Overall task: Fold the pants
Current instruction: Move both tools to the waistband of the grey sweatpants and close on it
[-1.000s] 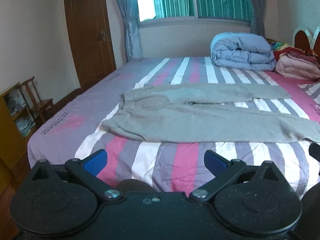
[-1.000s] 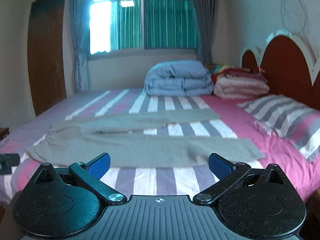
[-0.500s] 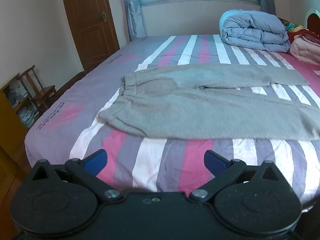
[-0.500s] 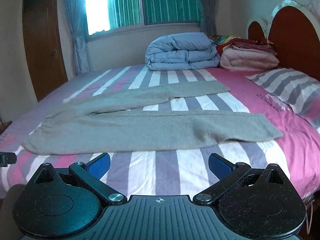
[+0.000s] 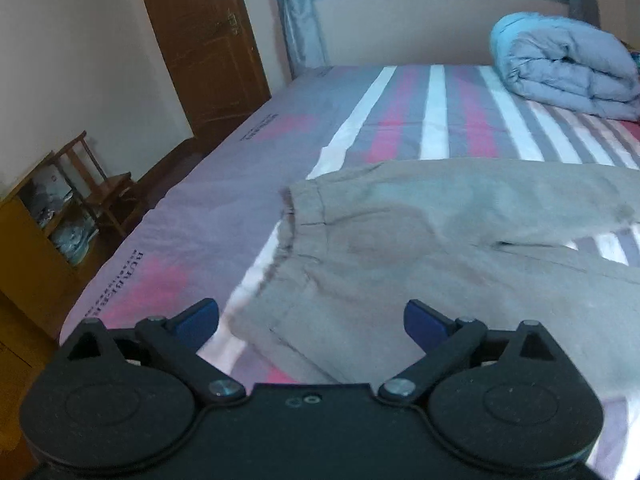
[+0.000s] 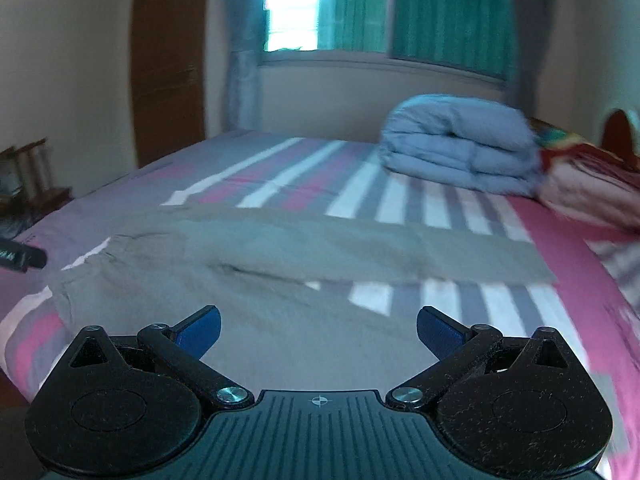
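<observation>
Grey pants (image 5: 420, 240) lie spread flat on the striped bed (image 5: 192, 240), waistband to the left, both legs running right. My left gripper (image 5: 312, 320) is open and empty, just above the near corner of the waistband. In the right wrist view the pants (image 6: 280, 264) lie flat with the two legs apart. My right gripper (image 6: 318, 330) is open and empty, above the near leg. The left gripper's tip (image 6: 20, 258) shows at the left edge there.
A folded blue duvet (image 5: 560, 68) sits at the far side of the bed, with folded pink and red bedding (image 6: 592, 184) beside it. A wooden door (image 5: 200, 40), a small chair (image 5: 104, 188) and a yellow cabinet (image 5: 32, 248) stand left of the bed.
Both grippers have moved forward and down over the bed toward the pants. The left one now hovers at the waistband, the right one over the near leg. Both stay open.
</observation>
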`<state>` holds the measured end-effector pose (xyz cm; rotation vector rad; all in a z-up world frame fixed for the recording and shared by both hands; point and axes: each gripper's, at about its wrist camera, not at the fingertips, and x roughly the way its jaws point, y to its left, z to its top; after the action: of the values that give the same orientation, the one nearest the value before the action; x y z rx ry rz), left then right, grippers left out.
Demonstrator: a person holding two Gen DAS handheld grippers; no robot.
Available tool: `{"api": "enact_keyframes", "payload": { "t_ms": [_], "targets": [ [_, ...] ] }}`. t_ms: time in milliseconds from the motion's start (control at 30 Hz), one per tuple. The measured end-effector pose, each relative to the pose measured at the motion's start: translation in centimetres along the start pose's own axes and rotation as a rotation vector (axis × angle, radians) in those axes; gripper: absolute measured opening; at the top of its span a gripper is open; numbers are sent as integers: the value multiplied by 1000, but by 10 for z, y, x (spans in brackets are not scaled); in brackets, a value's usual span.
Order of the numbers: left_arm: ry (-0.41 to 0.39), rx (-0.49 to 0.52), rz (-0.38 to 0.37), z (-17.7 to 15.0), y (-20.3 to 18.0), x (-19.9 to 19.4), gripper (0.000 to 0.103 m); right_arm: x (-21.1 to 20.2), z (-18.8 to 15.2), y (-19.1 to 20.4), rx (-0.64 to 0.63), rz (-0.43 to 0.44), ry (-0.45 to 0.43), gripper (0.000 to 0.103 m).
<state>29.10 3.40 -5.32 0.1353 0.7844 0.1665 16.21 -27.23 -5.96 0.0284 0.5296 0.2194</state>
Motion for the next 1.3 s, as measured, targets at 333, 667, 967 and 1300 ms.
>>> {"api": "enact_keyframes", "payload": {
  "t_ms": [333,667,967,1300],
  "targets": [
    [177,-26,-11,69,35,142,56,154,58,8,-198,198,81,103],
    [253,-65,7,108,47,266,80,326,98,12,-302,261,208,103],
    [280,-101,-51,116,53,326,89,435,116,16,-368,266,261,103],
    [206,-4,-41,117,34,301,19,477,123,23,-332,337,366,19]
  ]
}}
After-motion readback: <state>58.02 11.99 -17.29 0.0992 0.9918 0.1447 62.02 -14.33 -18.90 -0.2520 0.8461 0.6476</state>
